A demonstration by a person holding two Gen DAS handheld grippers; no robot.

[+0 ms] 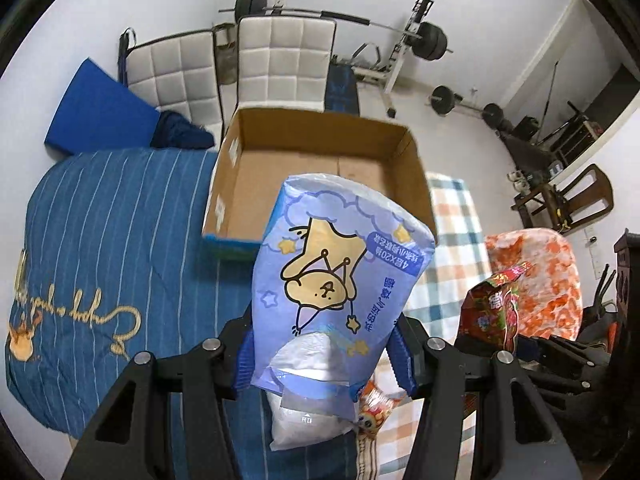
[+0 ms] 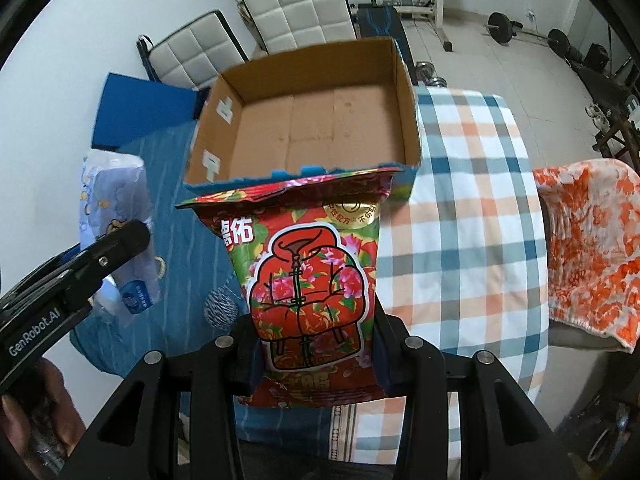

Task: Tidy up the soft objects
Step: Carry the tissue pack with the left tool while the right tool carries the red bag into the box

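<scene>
My left gripper [image 1: 320,356] is shut on a light-blue tissue pack [image 1: 340,272] printed with a cartoon bear, held up in front of an empty cardboard box [image 1: 256,196]. The same pack [image 2: 116,240] and the left gripper's black body show at the left of the right wrist view. My right gripper [image 2: 318,360] is shut on a red flowered snack bag [image 2: 308,276] with a jacket drawing, hanging just short of the box's near rim [image 2: 304,170]. That bag [image 1: 492,308] also appears at the right of the left wrist view.
The box stands on a bed between a blue striped quilt [image 1: 112,240] and a checked sheet [image 2: 460,200]. An orange-and-white towel [image 2: 592,248] hangs at the right. White padded chairs [image 1: 284,60], a blue mat [image 1: 100,112] and weight equipment [image 1: 424,40] stand behind.
</scene>
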